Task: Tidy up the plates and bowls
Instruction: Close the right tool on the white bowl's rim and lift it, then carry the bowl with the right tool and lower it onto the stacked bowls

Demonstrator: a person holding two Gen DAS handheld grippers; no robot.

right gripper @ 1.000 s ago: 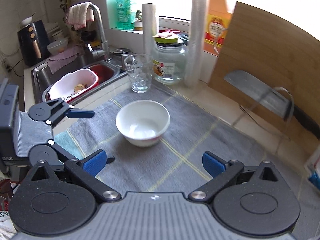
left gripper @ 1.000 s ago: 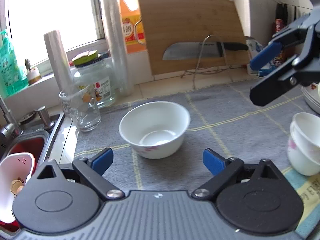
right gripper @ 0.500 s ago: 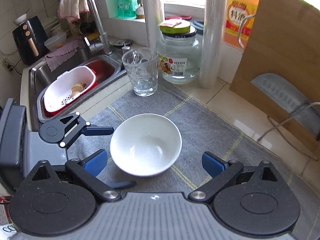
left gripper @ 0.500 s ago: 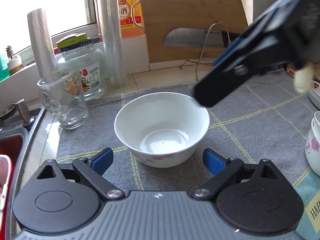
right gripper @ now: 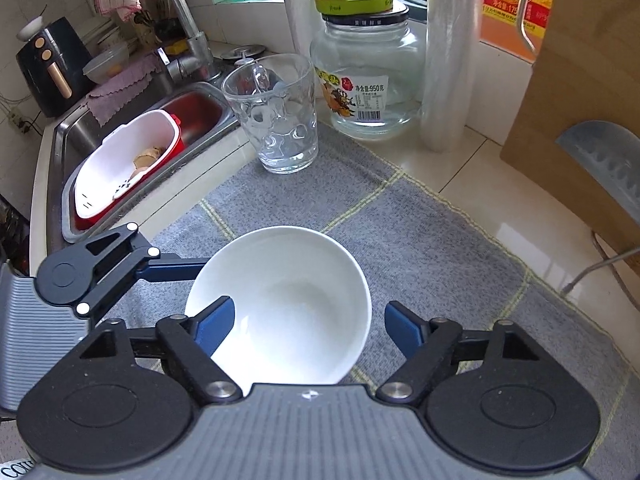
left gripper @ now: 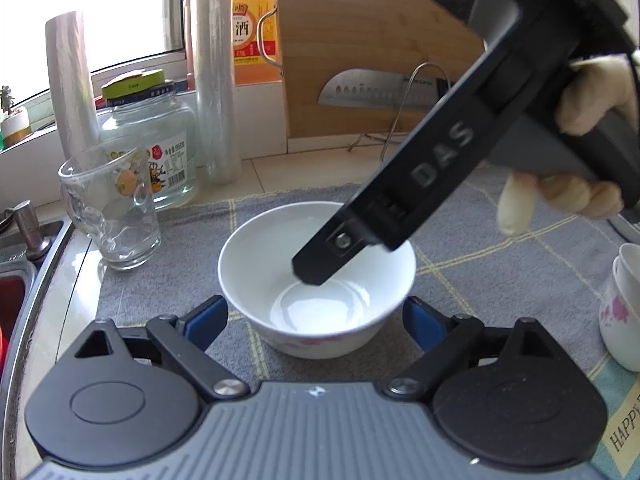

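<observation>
White bowl (right gripper: 280, 304) sits on the grey mat (right gripper: 420, 248) on the surface. Right gripper (right gripper: 308, 320) jaws are closing, one finger inside its rim, one outside; left gripper (left gripper: 316, 320) jaws, closing too, flank it without touching.

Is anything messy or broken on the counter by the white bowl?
Nothing stands out. The white bowl sits upright and whole on the grey mat, the glass and jar stand upright, and nothing looks spilled.

Your way past the white ceramic bowl (right gripper: 280, 304) is open over the grey checked cloth mat (right gripper: 440, 248) toward the cutting board, clear drinking glass (right gripper: 276, 116) and lidded glass jar (right gripper: 368, 80) crowding the window side, steel sink (right gripper: 192, 120) bounding the near edge.
</observation>
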